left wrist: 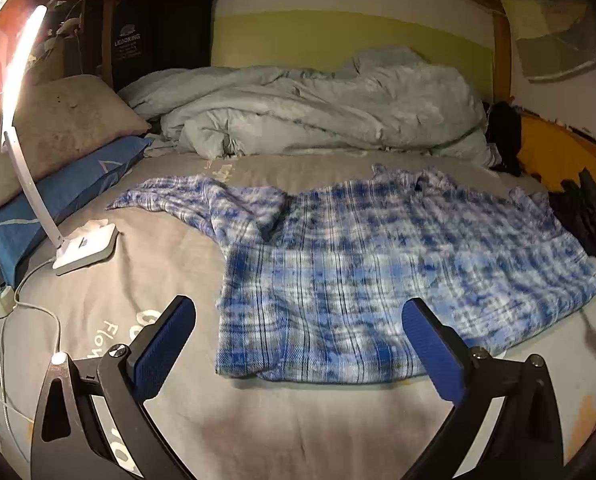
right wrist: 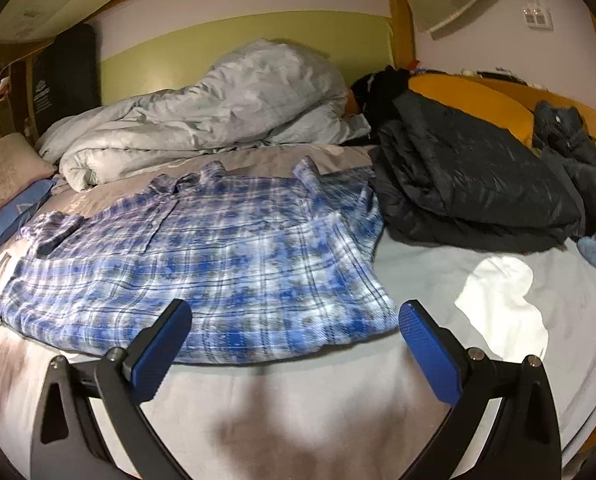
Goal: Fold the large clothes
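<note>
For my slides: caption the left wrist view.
Open left gripper hovers before a plaid shirt spread on the bed.

Grey-sheeted bed (left wrist: 170,280) under plaid shirt (left wrist: 377,272), crumpled duvet (left wrist: 317,112), lamp base (left wrist: 86,248), dark jacket (right wrist: 469,188).

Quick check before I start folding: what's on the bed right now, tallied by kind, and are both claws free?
Plaid shirts: 1, plaid shirt spread flat
Duvets: 1, grey duvet bunched at the back
Pillows: 2, beige pillow on blue pillow
Dark jackets: 1, dark jacket
Lamps: 1, desk lamp
Total: 6
Left claw and right claw both open, empty.
</note>
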A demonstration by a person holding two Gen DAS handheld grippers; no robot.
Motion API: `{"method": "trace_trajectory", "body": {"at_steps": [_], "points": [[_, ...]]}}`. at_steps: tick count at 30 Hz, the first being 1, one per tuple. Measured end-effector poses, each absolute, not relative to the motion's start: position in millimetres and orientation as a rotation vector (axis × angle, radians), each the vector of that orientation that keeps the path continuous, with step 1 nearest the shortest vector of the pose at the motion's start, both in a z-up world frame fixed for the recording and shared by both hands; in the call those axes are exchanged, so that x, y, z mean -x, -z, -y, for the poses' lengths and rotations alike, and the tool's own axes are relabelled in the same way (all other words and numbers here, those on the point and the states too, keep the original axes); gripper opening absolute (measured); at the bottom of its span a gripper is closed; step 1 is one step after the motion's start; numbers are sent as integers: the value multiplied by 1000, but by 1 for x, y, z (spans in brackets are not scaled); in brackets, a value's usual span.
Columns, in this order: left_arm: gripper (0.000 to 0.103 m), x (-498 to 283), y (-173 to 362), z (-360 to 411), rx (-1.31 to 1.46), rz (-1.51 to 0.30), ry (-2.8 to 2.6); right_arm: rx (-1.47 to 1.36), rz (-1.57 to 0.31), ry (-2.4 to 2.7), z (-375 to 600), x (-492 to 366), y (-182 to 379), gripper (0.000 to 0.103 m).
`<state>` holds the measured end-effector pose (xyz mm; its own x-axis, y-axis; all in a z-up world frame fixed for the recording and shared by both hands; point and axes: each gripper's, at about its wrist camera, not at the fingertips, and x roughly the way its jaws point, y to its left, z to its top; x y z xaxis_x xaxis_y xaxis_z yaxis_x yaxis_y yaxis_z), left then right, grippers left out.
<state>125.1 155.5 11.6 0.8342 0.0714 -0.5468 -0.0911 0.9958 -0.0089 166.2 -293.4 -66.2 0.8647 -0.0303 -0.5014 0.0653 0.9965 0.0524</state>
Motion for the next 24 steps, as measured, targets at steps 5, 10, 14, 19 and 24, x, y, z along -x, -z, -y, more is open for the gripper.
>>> {"method": "trace_trajectory", "body": {"at_steps": [5, 10, 14, 19, 24], "points": [[103, -130, -16, -166, 67, -599, -76, -39, -544, 54, 287, -169, 71, 103], [103, -139, -42, -193, 193, -600, -45, -27, -541, 38, 279, -172, 69, 103], [99, -165, -61, -219, 199, -596, -103, 12, -551, 22, 267, -177, 72, 103], [85, -206, -41, -254, 236, -664, -119, 46, -576, 9, 259, -181, 83, 103], [84, -207, 15, -265, 421, -847, -13, -15, -635, -11, 266, -191, 92, 103]]}}
